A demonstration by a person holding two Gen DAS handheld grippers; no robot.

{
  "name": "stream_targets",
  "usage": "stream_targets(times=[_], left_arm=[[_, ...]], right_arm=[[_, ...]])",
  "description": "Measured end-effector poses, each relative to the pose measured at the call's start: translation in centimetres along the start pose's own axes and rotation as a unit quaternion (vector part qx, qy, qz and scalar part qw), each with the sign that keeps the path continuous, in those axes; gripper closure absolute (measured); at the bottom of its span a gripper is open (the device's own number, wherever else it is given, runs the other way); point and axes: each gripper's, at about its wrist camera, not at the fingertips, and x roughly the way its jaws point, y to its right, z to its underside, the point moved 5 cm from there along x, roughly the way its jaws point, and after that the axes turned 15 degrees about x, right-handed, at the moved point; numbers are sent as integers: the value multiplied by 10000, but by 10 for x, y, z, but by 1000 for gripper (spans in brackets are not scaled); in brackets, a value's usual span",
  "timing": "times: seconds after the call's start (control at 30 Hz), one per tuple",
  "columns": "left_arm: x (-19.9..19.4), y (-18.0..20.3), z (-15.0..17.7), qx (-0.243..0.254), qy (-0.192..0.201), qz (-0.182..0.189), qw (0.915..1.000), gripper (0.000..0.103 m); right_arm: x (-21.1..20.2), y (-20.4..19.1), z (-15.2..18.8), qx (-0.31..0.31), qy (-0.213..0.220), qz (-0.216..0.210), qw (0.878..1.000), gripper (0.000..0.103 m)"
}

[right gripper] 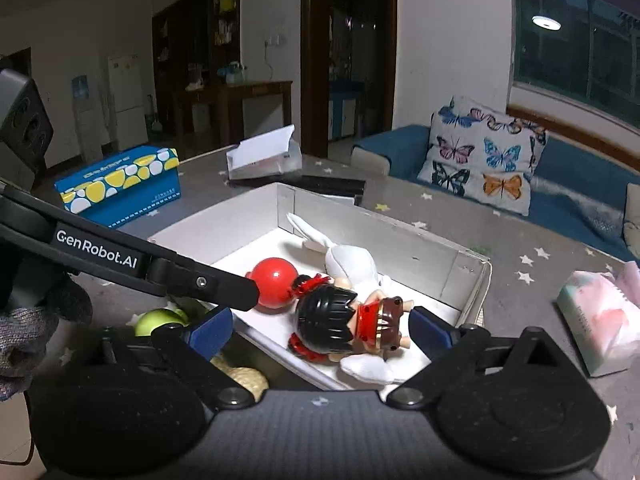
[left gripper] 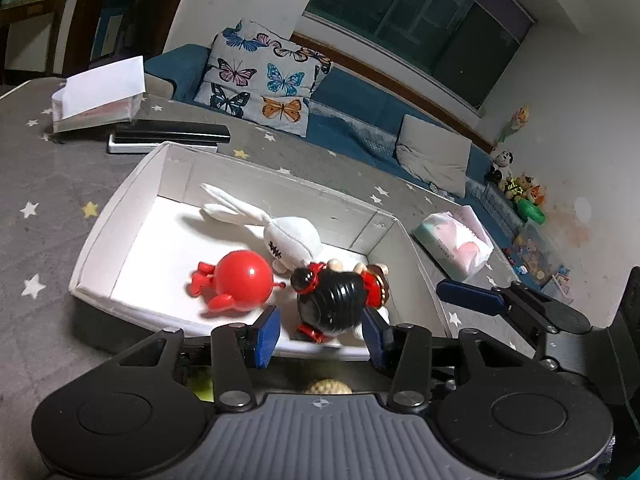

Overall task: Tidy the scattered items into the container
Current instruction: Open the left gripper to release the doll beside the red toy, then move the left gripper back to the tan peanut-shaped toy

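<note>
So the white box (left gripper: 116, 216) sits on the grey star-print surface (left gripper: 48, 184) and it's already got three toys in it: a white plush bunny (left gripper: 280, 236) lying toward the back, a red round figure (left gripper: 240, 280) on its side near the front wall, and a doll with black hair and red bows (left gripper: 340, 300) lying partly over the bunny. The left tool (left gripper: 324, 336) hangs right over the near rim with its blue pads wide apart on either side of the doll's head, not touching it as far as I can tell, so I'd guess the doll is simply lying loose in the box. The right tool (right gripper: 320, 332) is also spread wide, pads either side of the doll and gripping nothing. What's left, judging from the right view: a green apple-looking thing (right gripper: 160, 320) and a pale knitted-looking lump (right gripper: 244, 376) sit on the surface just outside the box's near wall, mostly hidden under the tools, so I can't say exactly what they are. I'd call it more than halfway done. Further out there's a blue tissue box with yellow spots (right gripper: 120, 188), a soft pack of tissues (right gripper: 600, 320) and an open white carton (left gripper: 100, 96), all well apart from the box.
</note>
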Motion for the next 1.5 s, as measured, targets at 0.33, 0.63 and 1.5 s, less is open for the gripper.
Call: stream_targets(times=[0.33,0.63,1.5], left_arm=[[-32,3,29,39,62,-110,9999,56],[-43,4,62,13,-152,-170,9997,56],[-42,-1,92,-90,-455,-607,9971,56]], right_arm=[[-28,-15,27,211,266,-74,9994,0],[-36,-31,62,326,285,-126,9990,0],[-27,-33,98,883,76,19,9961,0]])
